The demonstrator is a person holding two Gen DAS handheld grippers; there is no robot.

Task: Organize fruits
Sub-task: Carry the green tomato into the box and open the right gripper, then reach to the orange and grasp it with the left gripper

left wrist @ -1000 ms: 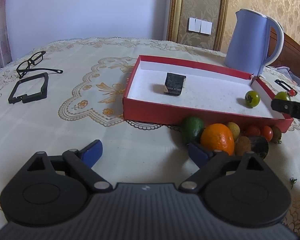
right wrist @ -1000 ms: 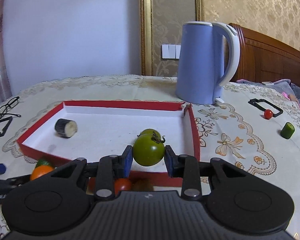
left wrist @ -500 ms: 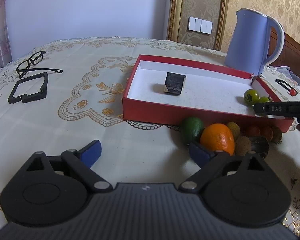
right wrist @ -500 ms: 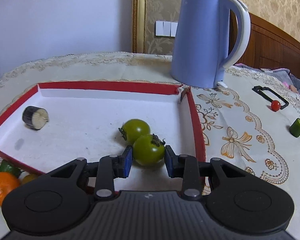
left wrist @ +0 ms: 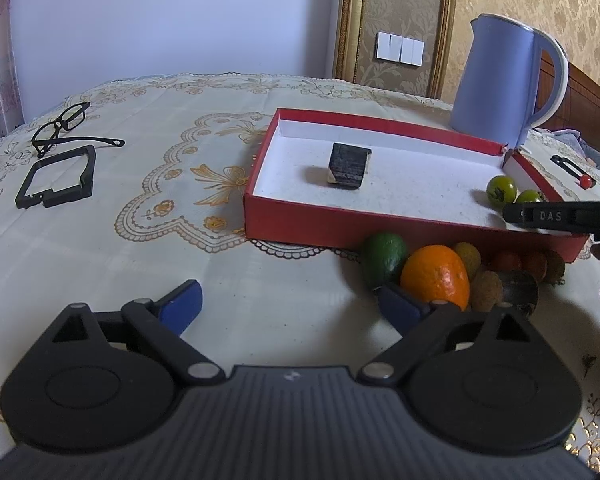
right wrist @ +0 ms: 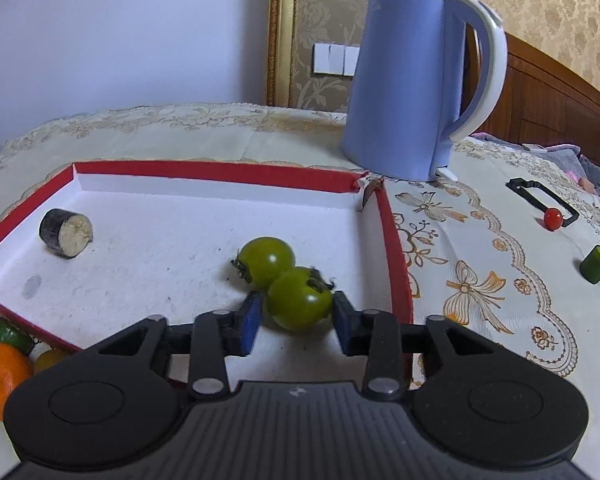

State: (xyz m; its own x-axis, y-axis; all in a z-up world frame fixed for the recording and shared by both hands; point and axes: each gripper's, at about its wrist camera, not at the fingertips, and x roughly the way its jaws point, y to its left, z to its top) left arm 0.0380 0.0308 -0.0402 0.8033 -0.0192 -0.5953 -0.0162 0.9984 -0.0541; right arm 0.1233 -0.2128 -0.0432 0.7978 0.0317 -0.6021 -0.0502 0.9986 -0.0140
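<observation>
Right fingers letting go of a green tomato inside the red box.

The right gripper point(right wrist: 296, 322) is opening its fingers point(right wrist: 249, 320) around a green tomato point(right wrist: 298, 300), which is sitting on the white floor of the red box point(right wrist: 220, 172) near its right wall, touching a second green tomato point(right wrist: 266, 260); a small gap is showing at each pad. A dark cut piece point(right wrist: 66, 232) is lying near the box's left wall. The left gripper point(left wrist: 290, 306) is hovering with fingers spread wide and empty over the surface point(left wrist: 140, 240). An orange point(left wrist: 436, 276) and an avocado point(left wrist: 384, 258) are waiting just outside the box's near wall. A blue kettle point(right wrist: 416, 84) is standing beyond the far right corner.
</observation>
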